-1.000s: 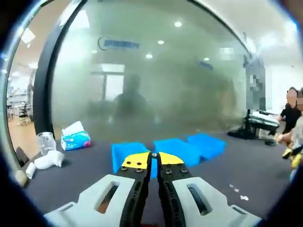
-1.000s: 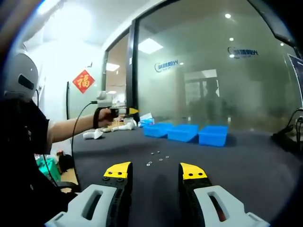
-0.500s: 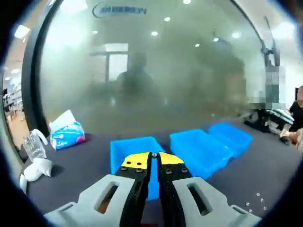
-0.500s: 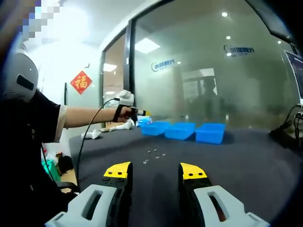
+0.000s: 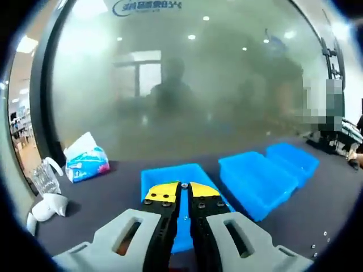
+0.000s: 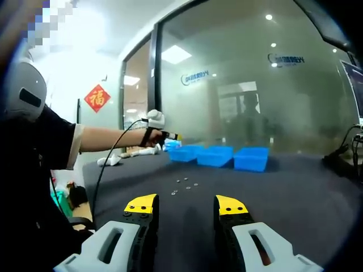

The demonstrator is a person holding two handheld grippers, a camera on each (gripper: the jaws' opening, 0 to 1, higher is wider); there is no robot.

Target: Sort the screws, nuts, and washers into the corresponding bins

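In the left gripper view, the left gripper [image 5: 182,191] is seen with its yellow-tipped fingers [image 5: 163,192] pressed together, nothing visible between them, held over the near bin [image 5: 170,175]. Three blue bins are lined up on the dark desk [image 5: 108,190]: the near bin at 12 o'clock of the tips, the middle bin [image 5: 255,178] at 2 o'clock, and the far bin [image 5: 292,157] beyond it. A tissue pack [image 5: 86,163] is seen at 10 o'clock near the glass wall [image 5: 187,85], with a clear cup [image 5: 42,178] and a white wad [image 5: 48,207] at 9 o'clock. A few small parts [image 5: 319,241] are scattered at 4 o'clock. In the right gripper view, the right gripper [image 6: 185,205] is seen with fingers [image 6: 140,205] spread apart and empty above the desk. The loose parts [image 6: 184,184] lie on the desk at 12 o'clock, well short of the bins [image 6: 215,156]. The left gripper is held out by the person's arm [image 6: 108,139] at 10 o'clock, over the leftmost bin.
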